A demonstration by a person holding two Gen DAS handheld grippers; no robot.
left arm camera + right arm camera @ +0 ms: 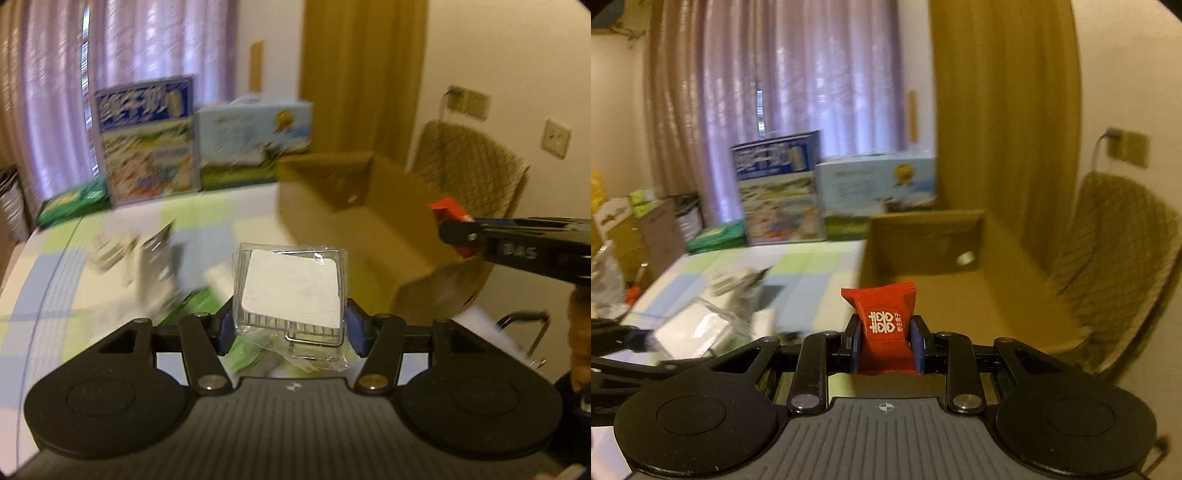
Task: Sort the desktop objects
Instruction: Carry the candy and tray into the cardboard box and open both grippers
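A: What does the left gripper [291, 328] carry?
B: Its blue-padded jaws are closed on a clear plastic box with a white square insert [291, 288], wrapped in crinkled transparent film. The box sits between the pads, held above the table with the pale green and blue checked cloth [110, 229], just short of the open brown cardboard carton [354, 214].

A: And the right gripper [885, 345]?
B: Its jaws are clamped on a small red sweet packet printed with white characters [884, 325]. The packet stands upright between the pads, at the near edge of the carton's opening. In the left view this packet shows as a red shape at the carton's right rim.

A: What else lies relative to the carton?
B: To its left, on the cloth, lie blurred grey and white items [147, 251] that cannot be identified. Behind its left side stand a tall blue printed box [779, 188] and a light blue printed box [875, 184]. To its right stands a quilted beige chair [1115, 266].
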